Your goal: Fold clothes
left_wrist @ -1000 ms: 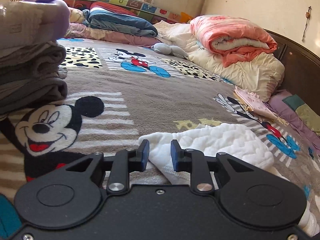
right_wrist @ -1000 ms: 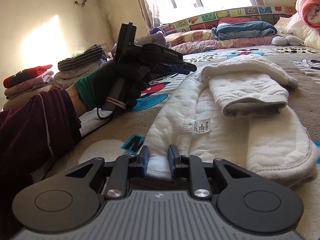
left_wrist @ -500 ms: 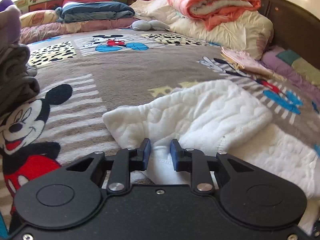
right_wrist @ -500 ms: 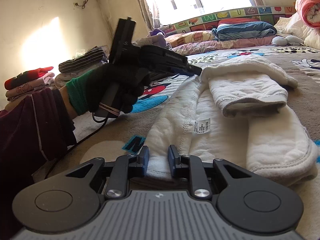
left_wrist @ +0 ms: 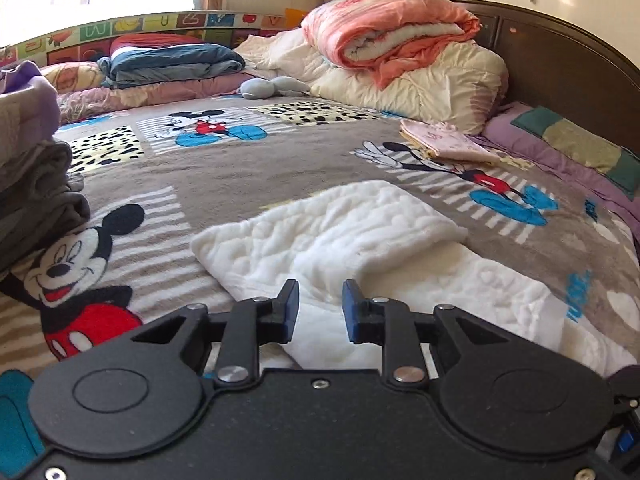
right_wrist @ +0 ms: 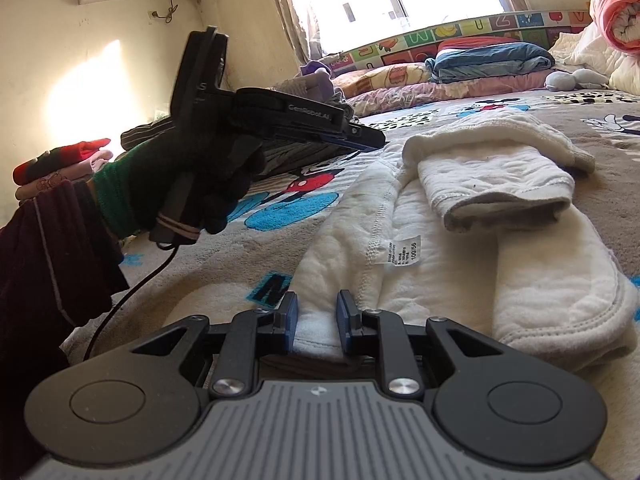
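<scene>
A white quilted garment (right_wrist: 460, 240), sleeve folded across its body, lies mid-frame on the cartoon-print bed (left_wrist: 248, 168), both left tongs (left_wrist: 317, 310) and right tongs (right_wrist: 313, 320) narrowly parted over its near hem, seemingly poised to grip.

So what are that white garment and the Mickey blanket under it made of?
The white garment looks like soft quilted cotton: matte, puffy, with stitched seams and a sewn-in label. The Mickey blanket seems a printed plush fleece, judging by its fuzzy nap; the fibre can't be told.
</scene>
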Demonstrator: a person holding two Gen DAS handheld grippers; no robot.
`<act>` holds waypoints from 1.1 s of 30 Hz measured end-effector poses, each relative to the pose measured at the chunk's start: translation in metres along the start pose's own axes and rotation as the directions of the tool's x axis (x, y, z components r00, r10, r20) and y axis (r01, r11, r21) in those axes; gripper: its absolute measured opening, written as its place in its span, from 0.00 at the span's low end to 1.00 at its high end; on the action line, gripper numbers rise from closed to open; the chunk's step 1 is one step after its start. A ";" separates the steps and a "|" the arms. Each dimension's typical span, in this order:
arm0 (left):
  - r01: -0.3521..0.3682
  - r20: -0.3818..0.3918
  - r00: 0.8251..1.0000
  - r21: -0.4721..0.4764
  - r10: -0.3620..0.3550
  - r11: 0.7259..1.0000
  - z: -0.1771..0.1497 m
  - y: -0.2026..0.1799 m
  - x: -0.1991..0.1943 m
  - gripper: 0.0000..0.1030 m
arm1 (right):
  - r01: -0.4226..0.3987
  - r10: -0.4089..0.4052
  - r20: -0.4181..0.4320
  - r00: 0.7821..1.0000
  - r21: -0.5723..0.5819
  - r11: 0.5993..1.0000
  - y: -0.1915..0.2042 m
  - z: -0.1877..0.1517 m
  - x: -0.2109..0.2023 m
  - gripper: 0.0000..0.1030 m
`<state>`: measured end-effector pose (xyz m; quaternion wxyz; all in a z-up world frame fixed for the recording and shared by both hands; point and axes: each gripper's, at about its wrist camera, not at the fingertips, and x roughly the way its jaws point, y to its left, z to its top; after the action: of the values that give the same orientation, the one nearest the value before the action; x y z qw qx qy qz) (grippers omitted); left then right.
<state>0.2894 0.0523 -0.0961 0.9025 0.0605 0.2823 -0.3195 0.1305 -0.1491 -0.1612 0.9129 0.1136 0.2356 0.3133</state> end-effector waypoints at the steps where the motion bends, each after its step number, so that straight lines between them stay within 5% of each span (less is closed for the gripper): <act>1: -0.007 -0.028 1.000 0.012 0.007 1.000 -0.005 -0.006 0.006 0.21 | 0.000 0.000 0.001 1.000 0.000 1.000 0.000 0.000 0.000 0.22; 5: -0.071 -0.042 0.997 0.022 0.072 0.997 -0.022 -0.016 0.022 0.21 | 0.000 0.000 0.001 1.000 0.000 1.000 0.000 0.000 0.000 0.22; 11: -0.083 0.010 0.997 0.036 0.083 0.996 -0.019 -0.047 -0.028 0.21 | -0.002 0.002 -0.001 1.000 0.003 1.000 -0.001 0.000 0.000 0.22; 16: -0.096 -0.099 0.990 0.010 0.097 0.995 -0.043 -0.058 -0.012 0.21 | 0.002 -0.002 -0.001 1.000 -0.004 1.000 0.001 -0.001 0.001 0.22; 19: -0.083 -0.076 0.994 -0.085 0.077 0.993 -0.040 -0.051 -0.019 0.22 | 0.014 -0.014 -0.006 1.000 -0.016 1.000 0.004 0.000 0.002 0.22; 23: -0.054 -0.027 0.998 -0.058 0.052 0.997 -0.033 -0.068 -0.047 0.22 | 0.027 -0.027 -0.007 1.000 -0.036 0.999 0.007 -0.001 0.001 0.22; 26: -0.034 -0.099 0.995 -0.082 0.026 0.996 -0.052 -0.064 -0.021 0.26 | 0.036 -0.037 -0.008 0.999 -0.048 0.998 0.009 -0.001 0.001 0.22; 29: 0.037 -0.082 0.995 -0.204 -0.055 0.978 -0.048 -0.048 -0.027 0.28 | 0.060 -0.061 -0.023 0.998 -0.070 0.996 0.014 0.001 0.001 0.23; 31: 0.084 -0.023 0.995 -0.233 -0.092 0.969 -0.041 -0.040 -0.041 0.45 | 0.067 -0.071 -0.046 0.996 -0.087 0.994 0.017 0.008 -0.003 0.23; 33: 0.098 0.018 0.995 -0.260 -0.097 0.961 -0.039 -0.032 -0.047 0.46 | 0.064 -0.070 -0.055 0.996 -0.099 0.993 0.020 0.014 -0.014 0.28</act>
<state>0.2219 0.0640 -0.1001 0.8866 -0.0733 0.3221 -0.3238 0.1169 -0.1430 -0.1370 0.9201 0.0520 0.2501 0.2968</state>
